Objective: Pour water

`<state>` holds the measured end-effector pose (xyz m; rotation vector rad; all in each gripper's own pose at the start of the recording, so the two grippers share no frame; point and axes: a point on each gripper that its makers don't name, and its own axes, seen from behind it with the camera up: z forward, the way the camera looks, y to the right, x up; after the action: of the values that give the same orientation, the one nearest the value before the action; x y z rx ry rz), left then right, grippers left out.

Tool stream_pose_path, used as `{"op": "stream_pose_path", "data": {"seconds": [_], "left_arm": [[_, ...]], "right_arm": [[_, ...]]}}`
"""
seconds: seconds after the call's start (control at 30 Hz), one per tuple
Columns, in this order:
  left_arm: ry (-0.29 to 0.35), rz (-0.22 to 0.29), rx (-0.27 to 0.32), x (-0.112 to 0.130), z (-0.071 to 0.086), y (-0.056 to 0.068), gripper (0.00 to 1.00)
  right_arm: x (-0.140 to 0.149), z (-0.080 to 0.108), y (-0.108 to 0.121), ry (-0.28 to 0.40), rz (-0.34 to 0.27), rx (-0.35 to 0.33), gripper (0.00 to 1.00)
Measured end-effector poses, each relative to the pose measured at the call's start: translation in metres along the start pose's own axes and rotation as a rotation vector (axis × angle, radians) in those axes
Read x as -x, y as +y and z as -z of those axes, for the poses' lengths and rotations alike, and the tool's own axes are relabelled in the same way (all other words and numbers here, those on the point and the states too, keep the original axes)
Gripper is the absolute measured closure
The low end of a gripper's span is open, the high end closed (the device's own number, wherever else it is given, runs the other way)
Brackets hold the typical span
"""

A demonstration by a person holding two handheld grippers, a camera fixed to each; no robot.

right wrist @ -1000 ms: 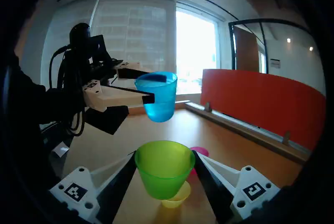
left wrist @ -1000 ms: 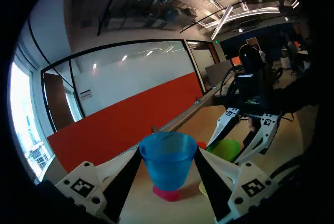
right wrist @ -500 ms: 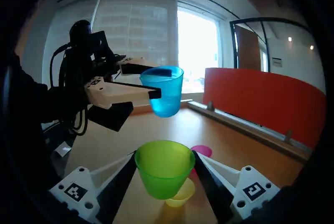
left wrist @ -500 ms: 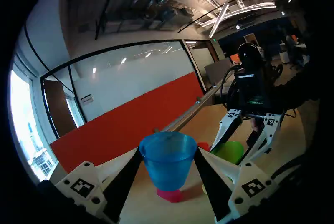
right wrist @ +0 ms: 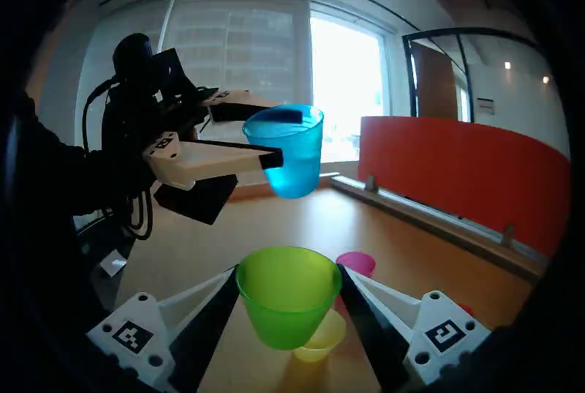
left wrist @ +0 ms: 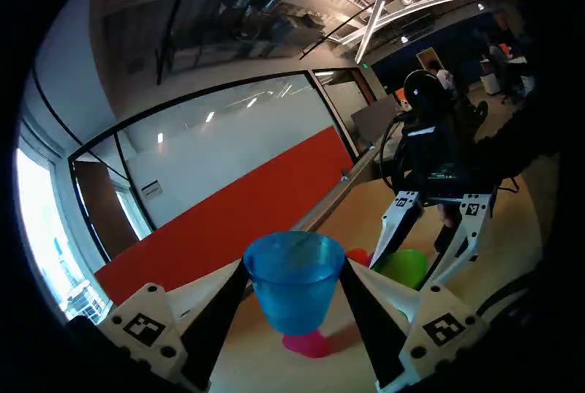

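Nearest in the right gripper view, the right gripper (right wrist: pixel 287 274) has its two fingers clamped on a lime-green plastic cup (right wrist: pixel 287 298), one finger pressing each flank just below the rim. The cup is upright, lifted clear of the tabletop, and its inside looks empty.

Nearest in the left gripper view, the left gripper (left wrist: pixel 294 267) clamps a translucent blue plastic cup (left wrist: pixel 294 294) the same way, a finger on each side under the rim. There is water inside (a level line shows partway up the wall).

Below the held cups, a small pink cup (right wrist: pixel 355 262) and a small yellow cup (right wrist: pixel 319 334) sit on the wooden tabletop (right wrist: pixel 307 221). They are well short of its far edge, where an orange partition (right wrist: pixel 468 173) runs.

Farther off in the right gripper view, the blue cup hangs higher than the green one, beyond it and a little to its left, apart from it and leaning slightly. A dark sleeve (right wrist: pixel 51 173) reaches to that gripper, and a bright window (right wrist: pixel 344 85) lies behind.

No stream of water is visible and the green cup appears dry, so the pour itself seems not yet begun. Both cups are already gripped and raised, which looks like the preparation done. What likely remains is to bring the blue rim over the green cup's mouth, tip it until water runs across, then level it.
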<state>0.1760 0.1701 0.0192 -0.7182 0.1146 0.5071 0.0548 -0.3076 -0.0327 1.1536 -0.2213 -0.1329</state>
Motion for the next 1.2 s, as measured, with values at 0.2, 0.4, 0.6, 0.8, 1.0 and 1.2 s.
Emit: {"op": "stream_pose_path", "data": {"seconds": [0.2, 0.4, 0.6, 0.8, 1.0, 1.2], "left_arm": [[0.009, -0.016, -0.006, -0.004, 0.000, -0.002, 0.14], [0.011, -0.042, -0.011, -0.005, 0.001, -0.004, 0.14], [0.010, -0.079, -0.014, -0.007, 0.002, -0.003, 0.14], [0.009, -0.104, -0.015, -0.008, 0.003, -0.002, 0.14], [0.009, -0.126, -0.016, -0.010, 0.004, -0.001, 0.14], [0.009, -0.148, -0.012, -0.010, 0.005, 0.000, 0.14]], "right_arm": [[0.000, 0.000, -0.003, 0.000, 0.000, -0.005, 0.05], [0.001, 0.000, -0.005, 0.002, 0.000, -0.010, 0.05], [0.001, 0.000, -0.008, 0.001, 0.001, -0.015, 0.05], [0.002, -0.002, -0.011, 0.002, 0.001, -0.020, 0.05], [0.002, -0.002, -0.012, 0.004, -0.002, -0.023, 0.05], [0.003, -0.002, -0.013, 0.006, -0.001, -0.023, 0.05]]}}
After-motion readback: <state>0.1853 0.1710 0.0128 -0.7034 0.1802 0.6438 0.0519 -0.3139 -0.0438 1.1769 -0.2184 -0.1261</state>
